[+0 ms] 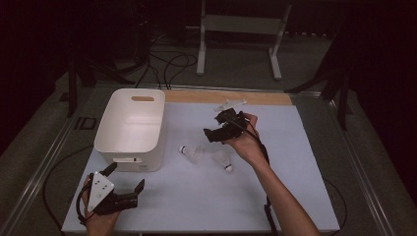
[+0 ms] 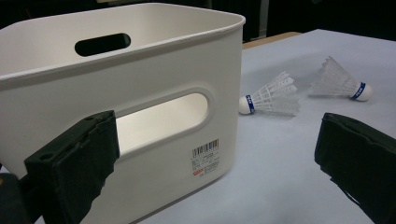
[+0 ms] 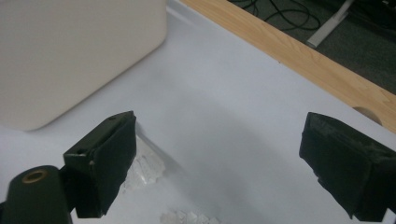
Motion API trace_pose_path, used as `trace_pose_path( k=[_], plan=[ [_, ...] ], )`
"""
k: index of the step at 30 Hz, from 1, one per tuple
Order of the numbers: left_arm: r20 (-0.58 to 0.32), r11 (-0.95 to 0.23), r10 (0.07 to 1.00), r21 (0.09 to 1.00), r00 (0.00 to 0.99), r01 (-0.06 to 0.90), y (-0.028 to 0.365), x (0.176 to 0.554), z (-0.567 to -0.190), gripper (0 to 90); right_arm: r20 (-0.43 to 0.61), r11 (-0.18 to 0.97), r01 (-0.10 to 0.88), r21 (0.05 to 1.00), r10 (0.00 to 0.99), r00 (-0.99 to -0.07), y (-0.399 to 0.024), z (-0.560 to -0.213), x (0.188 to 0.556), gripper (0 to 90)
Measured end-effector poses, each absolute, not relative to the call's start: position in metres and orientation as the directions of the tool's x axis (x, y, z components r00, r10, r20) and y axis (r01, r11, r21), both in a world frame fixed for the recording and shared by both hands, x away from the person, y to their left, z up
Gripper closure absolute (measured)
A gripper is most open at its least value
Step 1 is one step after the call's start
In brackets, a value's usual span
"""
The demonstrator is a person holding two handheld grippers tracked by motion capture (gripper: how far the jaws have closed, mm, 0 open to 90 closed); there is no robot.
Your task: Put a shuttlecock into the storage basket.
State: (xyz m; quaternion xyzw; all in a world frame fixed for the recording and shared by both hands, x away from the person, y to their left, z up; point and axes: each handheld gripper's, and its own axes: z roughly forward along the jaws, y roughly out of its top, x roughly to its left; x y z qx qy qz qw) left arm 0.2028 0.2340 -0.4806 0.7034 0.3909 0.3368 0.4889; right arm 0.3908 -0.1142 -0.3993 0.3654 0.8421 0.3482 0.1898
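Mid-table, right of bin (image 1: 129,129): two shuttlecocks (image 1: 192,153) (image 1: 223,160) lying loose. Right tool (image 1: 222,129) hovering above, jaws wide, empty. Left tool (image 1: 124,184) open, near front-left corner. Risk: crushing feathers, or cork rolling away.

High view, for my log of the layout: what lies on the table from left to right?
Left tongs → white bin → first shuttlecock → second shuttlecock. The right tongs hover above the shuttlecocks, so I leave them out.

The white worktop (image 1: 295,187) is filling the frame's middle, carrying a bin (image 1: 130,129) at left and two shuttlecocks (image 1: 192,153) (image 1: 223,160) lying near the centre.
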Motion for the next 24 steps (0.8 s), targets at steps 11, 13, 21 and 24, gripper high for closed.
trace_pose_path(
  k=[11,13,21,24],
  plan=[
    [0.091,-0.216,0.879,0.951,0.467,0.221,0.234,0.203,-0.481,0.4,-0.07,0.503,0.502,0.703,0.752,-0.655,-0.12,-0.411,0.393,11.0],
    [0.091,-0.216,0.879,0.951,0.468,0.221,0.234,0.203,-0.481,0.4,-0.069,0.505,0.505,0.7,0.752,-0.655,-0.121,-0.413,0.393,11.0],
    [0.091,-0.216,0.879,0.951,0.468,0.221,0.233,0.203,-0.481,0.4,-0.07,0.51,0.525,0.682,0.759,-0.647,-0.125,-0.421,0.393,10.9],
    [0.091,-0.216,0.879,0.951,0.468,0.221,0.233,0.203,-0.481,0.4,-0.07,0.511,0.53,0.677,0.762,-0.644,-0.126,-0.423,0.393,11.0]
  ],
)
